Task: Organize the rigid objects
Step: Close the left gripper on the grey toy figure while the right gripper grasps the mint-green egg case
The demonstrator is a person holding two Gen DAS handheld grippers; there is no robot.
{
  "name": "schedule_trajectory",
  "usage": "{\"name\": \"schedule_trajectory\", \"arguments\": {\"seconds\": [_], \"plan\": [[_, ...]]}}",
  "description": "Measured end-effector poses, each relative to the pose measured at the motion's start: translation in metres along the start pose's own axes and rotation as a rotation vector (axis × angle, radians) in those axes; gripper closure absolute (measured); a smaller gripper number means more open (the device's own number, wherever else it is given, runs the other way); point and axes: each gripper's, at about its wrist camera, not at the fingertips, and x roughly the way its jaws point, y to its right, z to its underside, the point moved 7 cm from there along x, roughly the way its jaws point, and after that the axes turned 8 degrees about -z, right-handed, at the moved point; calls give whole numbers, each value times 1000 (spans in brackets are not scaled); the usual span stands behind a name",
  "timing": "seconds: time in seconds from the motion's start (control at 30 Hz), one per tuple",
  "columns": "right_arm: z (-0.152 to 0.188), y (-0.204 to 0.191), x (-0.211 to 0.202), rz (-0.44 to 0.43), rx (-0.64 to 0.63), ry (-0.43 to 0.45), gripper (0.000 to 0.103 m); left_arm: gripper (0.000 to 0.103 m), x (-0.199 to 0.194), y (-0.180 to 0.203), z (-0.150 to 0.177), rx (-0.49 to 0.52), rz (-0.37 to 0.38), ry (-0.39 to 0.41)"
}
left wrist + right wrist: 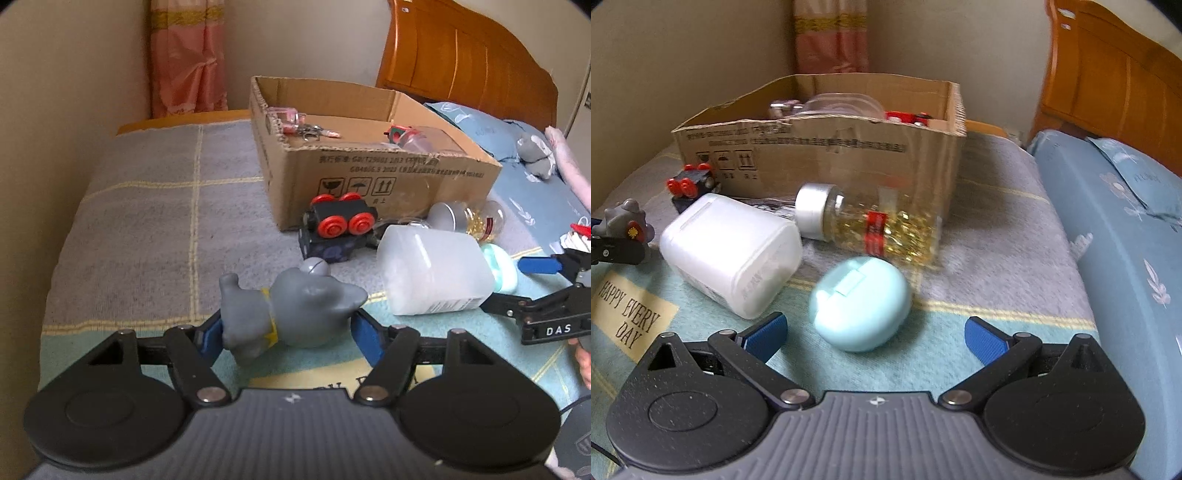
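My left gripper (pixel 288 332) clamps the grey elephant toy (pixel 291 310) just above the bed (pixel 147 221), box (pixel 369 166) ahead. My right gripper (pixel 875 332) is spread wide around the mint case (pixel 860 302). Risk: the rounded toy twists out; the case squirts sideways into the white bottle (pixel 731 251).

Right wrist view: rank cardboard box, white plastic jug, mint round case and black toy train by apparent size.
1. Cardboard box
2. White plastic jug
3. Mint round case, though its nearness to the camera may flatter it
4. Black toy train, farther off and partly hidden
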Motion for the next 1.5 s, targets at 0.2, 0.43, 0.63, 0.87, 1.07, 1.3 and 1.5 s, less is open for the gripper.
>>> {"name": "schedule_trajectory", "arguments": {"seconds": [0.2, 0.43, 0.63, 0.87, 1.07, 1.3, 1.5], "plan": [[-8, -7, 0, -26, -34, 1, 16, 30, 2, 2, 0, -9, -5, 10], [-12, -9, -4, -26, -21, -14, 40, 28, 4, 3, -1, -13, 7, 7], [-12, -10, -3, -21, -22, -17, 40, 23, 7, 4, -4, -11, -5, 10], [-14, -11, -1, -14, -14, -16, 39, 16, 9, 2, -13, -50, -20, 27], [-16, -11, 1, -9, -7, -14, 39, 18, 23, 5, -20, -89, -32, 5], [-17, -13, 1, -12, -21, -18, 41, 31, 29, 2, -24, -68, -71, -2], [-18, -12, -4, -35, -62, -34, 42, 32, 20, -2, -24, -37, -56, -10]]}}
